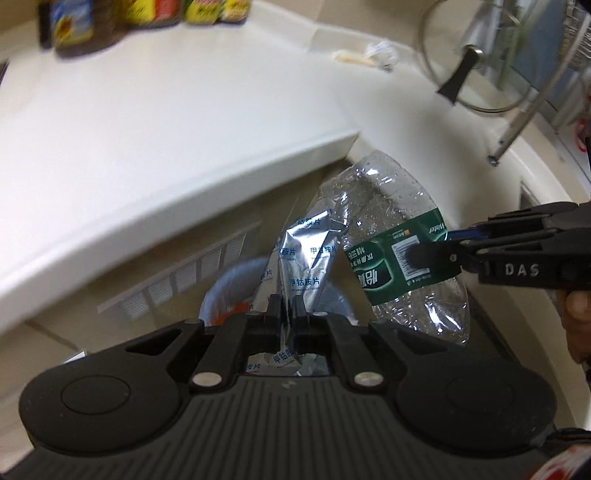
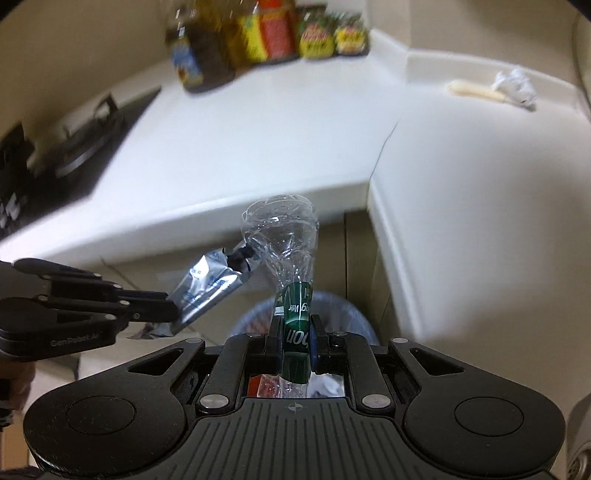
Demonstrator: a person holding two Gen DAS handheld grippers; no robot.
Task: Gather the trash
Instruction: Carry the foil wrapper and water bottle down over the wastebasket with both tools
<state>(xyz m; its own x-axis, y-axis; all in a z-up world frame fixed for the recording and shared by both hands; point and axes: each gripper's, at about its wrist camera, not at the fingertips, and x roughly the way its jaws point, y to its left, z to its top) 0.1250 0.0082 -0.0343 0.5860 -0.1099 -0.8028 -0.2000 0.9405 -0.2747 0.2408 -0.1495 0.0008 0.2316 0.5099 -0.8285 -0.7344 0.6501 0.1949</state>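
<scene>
bottle (image 2: 291,332) in right gripper (image 2: 293,343), above bin (image 2: 354,314)

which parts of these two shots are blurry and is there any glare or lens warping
Left wrist view: the jars at the top are motion-smeared, the foil packet in the left gripper reads fairly sharp, and the countertop edge bows from the fisheye. Right wrist view: the jars and stove are smeared, light glints on the crushed water bottle in the right gripper, corners vignette dark.

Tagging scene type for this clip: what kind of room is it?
Most likely a home kitchen: white countertop with sauce jars along the wall, a black cooktop at its end, and a glass pot lid.
</scene>
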